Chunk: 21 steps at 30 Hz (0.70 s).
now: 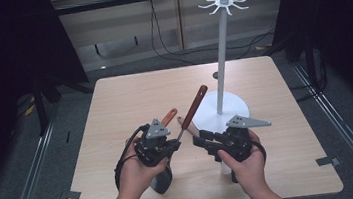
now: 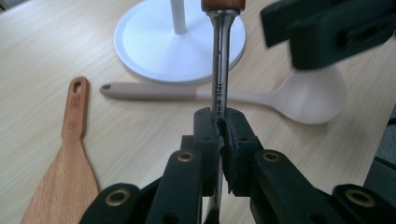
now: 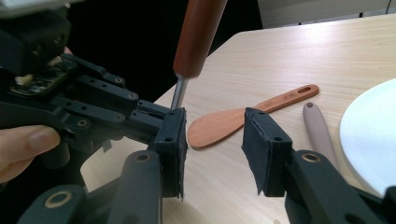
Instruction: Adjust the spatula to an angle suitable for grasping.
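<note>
My left gripper (image 1: 176,142) (image 2: 221,122) is shut on the metal shaft (image 2: 220,70) of a utensil with a dark brown wooden handle (image 1: 197,102) (image 3: 198,37). The utensil is tilted, its handle pointing up and away towards the white stand. Its grey metal end (image 1: 161,180) shows below the left hand. My right gripper (image 1: 200,138) (image 3: 212,149) is open just to the right of the shaft, and nothing sits between its pads. In the right gripper view the left gripper (image 3: 170,114) lies close on the left.
A white stand has a round base (image 1: 236,110) (image 2: 154,46) (image 3: 373,140), a tall pole (image 1: 221,59) and hooks on top (image 1: 223,1). A wooden spatula (image 1: 169,116) (image 2: 70,154) (image 3: 233,121) and a beige spoon (image 2: 280,98) (image 3: 320,130) lie on the table.
</note>
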Motion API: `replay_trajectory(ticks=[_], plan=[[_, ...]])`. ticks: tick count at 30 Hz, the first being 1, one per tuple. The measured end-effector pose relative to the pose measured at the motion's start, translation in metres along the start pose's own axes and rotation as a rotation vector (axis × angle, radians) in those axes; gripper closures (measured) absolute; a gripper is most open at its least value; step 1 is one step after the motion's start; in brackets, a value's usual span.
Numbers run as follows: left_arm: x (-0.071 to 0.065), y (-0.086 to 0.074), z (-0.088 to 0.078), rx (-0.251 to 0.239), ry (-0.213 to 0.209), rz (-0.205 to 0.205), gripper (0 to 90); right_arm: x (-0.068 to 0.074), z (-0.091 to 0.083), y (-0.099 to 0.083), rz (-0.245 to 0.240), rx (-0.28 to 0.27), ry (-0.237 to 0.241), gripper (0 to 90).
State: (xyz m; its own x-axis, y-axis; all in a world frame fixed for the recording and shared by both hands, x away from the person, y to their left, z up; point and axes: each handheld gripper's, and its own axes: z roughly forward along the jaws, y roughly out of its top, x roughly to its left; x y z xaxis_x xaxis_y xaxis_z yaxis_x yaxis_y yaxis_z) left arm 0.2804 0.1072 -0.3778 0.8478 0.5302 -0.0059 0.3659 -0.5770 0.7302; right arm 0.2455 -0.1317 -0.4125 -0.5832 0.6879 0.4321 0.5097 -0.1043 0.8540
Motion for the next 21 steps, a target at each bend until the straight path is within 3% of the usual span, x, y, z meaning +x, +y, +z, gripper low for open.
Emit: replay_trajectory(ticks=[2,6,7,14,17,21], plan=[[-0.005,0.002,0.001,-0.031,0.007,0.003,84.7,0.005,0.005,-0.001,0.001,-0.019,-0.006,61.3],[-0.008,0.004,0.001,-0.017,0.012,0.007,84.7,0.012,0.009,-0.001,-0.003,-0.070,-0.013,65.1],[-0.008,0.003,0.003,-0.036,0.012,0.006,84.8,0.014,0.010,0.000,-0.008,-0.078,-0.014,65.4],[-0.012,0.003,0.006,-0.062,0.015,0.008,84.7,0.014,0.016,0.002,0.054,-0.096,-0.010,71.6],[-0.015,0.003,0.007,-0.084,0.020,-0.001,84.7,0.015,0.018,0.001,0.067,-0.106,0.000,75.8],[-0.017,0.003,0.007,-0.097,0.025,0.004,84.7,0.019,0.018,0.002,0.052,-0.143,-0.025,80.1]])
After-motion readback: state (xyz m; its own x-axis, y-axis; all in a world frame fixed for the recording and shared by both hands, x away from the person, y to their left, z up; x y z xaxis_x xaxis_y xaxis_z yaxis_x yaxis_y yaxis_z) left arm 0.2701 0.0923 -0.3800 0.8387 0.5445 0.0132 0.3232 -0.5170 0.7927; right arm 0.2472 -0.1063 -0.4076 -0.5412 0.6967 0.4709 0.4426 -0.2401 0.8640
